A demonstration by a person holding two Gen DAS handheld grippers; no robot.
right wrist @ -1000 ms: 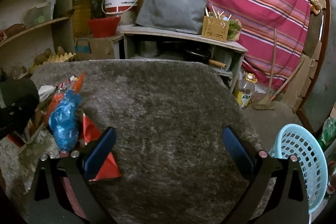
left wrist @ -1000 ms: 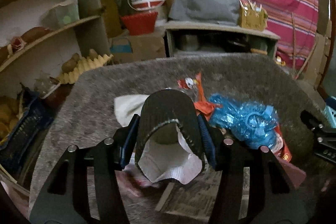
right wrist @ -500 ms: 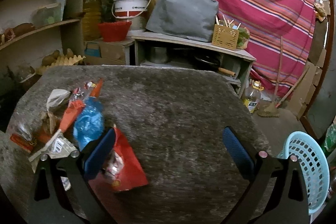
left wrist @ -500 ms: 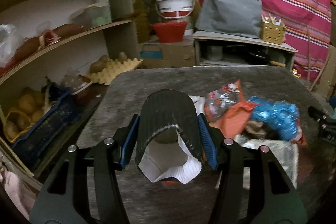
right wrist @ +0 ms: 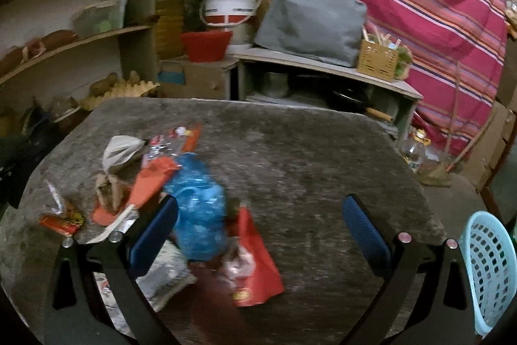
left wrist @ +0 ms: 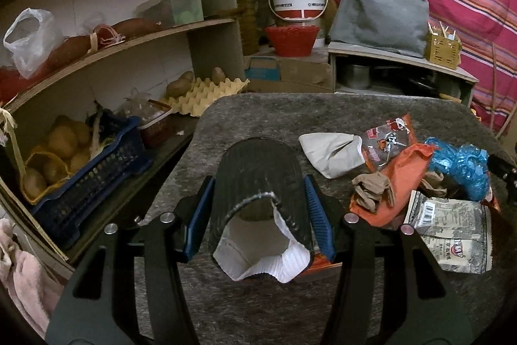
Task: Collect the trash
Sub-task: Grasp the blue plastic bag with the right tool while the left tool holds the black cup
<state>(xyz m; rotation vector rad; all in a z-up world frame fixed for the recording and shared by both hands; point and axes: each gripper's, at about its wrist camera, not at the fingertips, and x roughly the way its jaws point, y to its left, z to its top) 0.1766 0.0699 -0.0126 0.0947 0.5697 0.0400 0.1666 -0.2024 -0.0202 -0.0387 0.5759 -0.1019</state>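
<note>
The left gripper (left wrist: 258,212) is clamped on a dark ribbed paper cup (left wrist: 258,183), one blue pad pressed against each side; the cup's long axis runs along the fingers, its crumpled white-lined mouth facing the camera and its base pointing away over the grey table (left wrist: 274,109). The right gripper (right wrist: 258,231) hovers with jaws wide apart and nothing between the pads, its left finger (right wrist: 152,235) just beside the blue plastic bag (right wrist: 200,215) and a red wrapper (right wrist: 255,267) lying below the gap.
</note>
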